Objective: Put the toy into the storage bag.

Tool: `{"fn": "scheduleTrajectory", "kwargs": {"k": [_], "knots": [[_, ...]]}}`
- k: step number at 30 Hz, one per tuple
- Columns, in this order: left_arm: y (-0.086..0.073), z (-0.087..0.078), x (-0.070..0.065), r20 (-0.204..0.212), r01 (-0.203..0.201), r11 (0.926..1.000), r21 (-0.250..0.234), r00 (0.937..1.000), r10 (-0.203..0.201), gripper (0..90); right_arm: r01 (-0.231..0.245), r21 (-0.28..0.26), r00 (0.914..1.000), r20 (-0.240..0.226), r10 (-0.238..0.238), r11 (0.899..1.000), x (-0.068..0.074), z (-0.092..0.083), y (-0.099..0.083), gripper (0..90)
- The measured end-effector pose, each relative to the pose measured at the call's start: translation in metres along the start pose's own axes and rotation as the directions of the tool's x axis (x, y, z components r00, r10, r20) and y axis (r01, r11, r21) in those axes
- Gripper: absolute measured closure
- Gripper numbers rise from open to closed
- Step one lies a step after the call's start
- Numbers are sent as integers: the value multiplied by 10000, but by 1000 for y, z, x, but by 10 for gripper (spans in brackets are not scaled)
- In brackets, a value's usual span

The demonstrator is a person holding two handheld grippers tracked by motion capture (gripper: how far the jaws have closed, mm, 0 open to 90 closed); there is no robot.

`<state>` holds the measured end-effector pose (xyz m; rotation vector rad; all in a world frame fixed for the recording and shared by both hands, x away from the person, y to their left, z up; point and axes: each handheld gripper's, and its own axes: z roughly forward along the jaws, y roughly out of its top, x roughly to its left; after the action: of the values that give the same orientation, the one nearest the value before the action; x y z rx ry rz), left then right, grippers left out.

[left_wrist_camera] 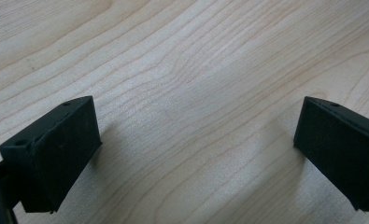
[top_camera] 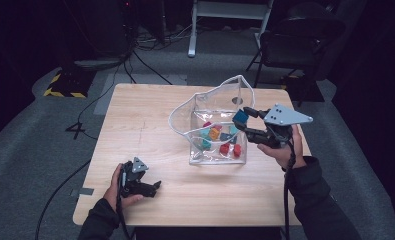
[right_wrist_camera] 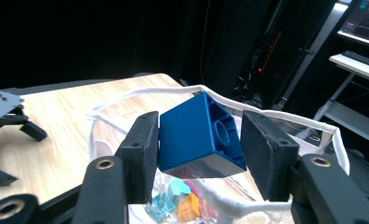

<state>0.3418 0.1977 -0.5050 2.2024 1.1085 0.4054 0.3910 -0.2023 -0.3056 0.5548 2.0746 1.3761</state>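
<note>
A clear plastic bag (top_camera: pixel 212 107) with a white rim stands open on the wooden table (top_camera: pixel 145 135), with several coloured bricks (top_camera: pixel 220 140) inside. My right gripper (top_camera: pixel 241 120) is raised at the bag's right rim, shut on a blue brick (right_wrist_camera: pixel 198 135) whose hollow underside faces the camera; the same blue brick (top_camera: pixel 240 117) hangs above the bag's opening. The bag's rim (right_wrist_camera: pixel 285 119) curves just behind the held brick. My left gripper (top_camera: pixel 155 187) rests low on the table near the front left, and its fingers (left_wrist_camera: pixel 56 149) stand wide apart, open over bare wood.
A black chair (top_camera: pixel 295 45) and a white table frame (top_camera: pixel 230 15) stand beyond the far edge, with cables on the grey floor. Bare wood (top_camera: pixel 135 115) stretches left of the bag. The left gripper (right_wrist_camera: pixel 9 112) lies farther off in the right gripper view.
</note>
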Motion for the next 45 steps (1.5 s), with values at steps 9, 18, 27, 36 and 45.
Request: {"fn": "scheduleTrajectory", "kwargs": {"k": [9,18,27,36,45], "knots": [[0,0,0,-9,-2,10000,16,10000,2,6,-352,285,9994,10,352,9990,-7,19,5,488],[0,0,0,-11,0,10000,16,10000,0,6,-554,721,9981,318,533,9959,-13,39,6,487],[0,0,0,-9,-3,10000,17,10000,3,6,-588,1068,9974,472,540,9925,-14,51,6,487],[0,0,0,-11,-1,10000,14,10000,1,6,-770,1237,9955,651,693,9893,-15,58,5,485],[0,0,0,-3,3,10000,0,10000,-3,6,-1016,1270,9907,1035,887,9867,-17,57,3,428]]}}
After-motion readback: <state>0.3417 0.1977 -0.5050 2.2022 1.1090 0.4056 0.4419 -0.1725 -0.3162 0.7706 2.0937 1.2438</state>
